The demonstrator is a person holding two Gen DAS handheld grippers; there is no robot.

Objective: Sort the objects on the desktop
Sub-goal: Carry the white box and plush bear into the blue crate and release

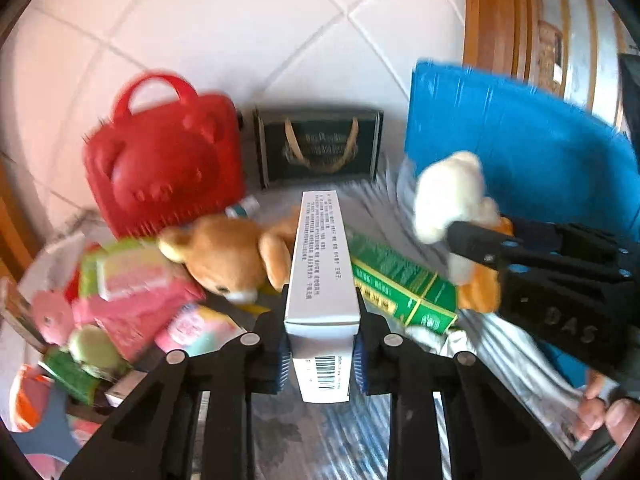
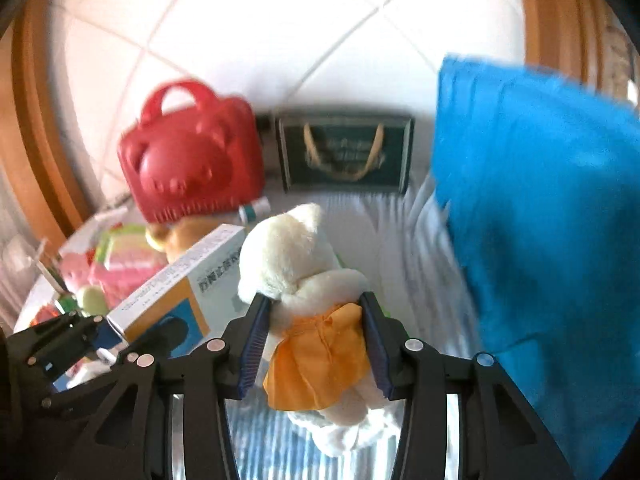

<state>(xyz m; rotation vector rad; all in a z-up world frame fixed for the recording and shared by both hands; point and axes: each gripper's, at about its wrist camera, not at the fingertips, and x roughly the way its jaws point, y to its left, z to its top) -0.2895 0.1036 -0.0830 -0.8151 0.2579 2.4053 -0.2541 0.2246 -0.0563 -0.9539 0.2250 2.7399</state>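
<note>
left wrist view: left gripper (image 1: 322, 334) is clamped on a long white box (image 1: 320, 264), pads pressing both long sides near its barcode end; the box points away from the camera, lifted clear of the clutter. under and beside it lie a brown plush bear (image 1: 228, 252) on its side to the left and a green carton (image 1: 400, 284) to the right. further left is a heap of pink and green packets (image 1: 132, 292). at the back a red bear-face basket (image 1: 168, 160) stands upright with its handle up, just beside a dark gift bag (image 1: 318, 146) with tan rope handles. a blue bag (image 1: 520, 152) stands at right. all of this sits on a striped cloth (image 1: 508, 344); white tiled wall (image 1: 240, 20) behind. the right gripper (image 1: 464, 236) enters from the right holding a white plush toy (image 1: 448, 196), and fingers (image 1: 600, 412) of a person's hand show at the lower right edge.

right wrist view: right gripper (image 2: 314, 332) is clamped on the white plush toy (image 2: 296, 252), pads squeezing its body at an orange dress (image 2: 316, 360); head away from the camera, raised above the striped cloth (image 2: 372, 216). the white box (image 2: 172, 296) shows at left, held in the left gripper (image 2: 108, 340), with an orange and blue printed face. the red basket (image 2: 192, 156), gift bag (image 2: 346, 152) and blue bag (image 2: 540, 220) stand in the same row at the back. the view is motion-blurred.
</note>
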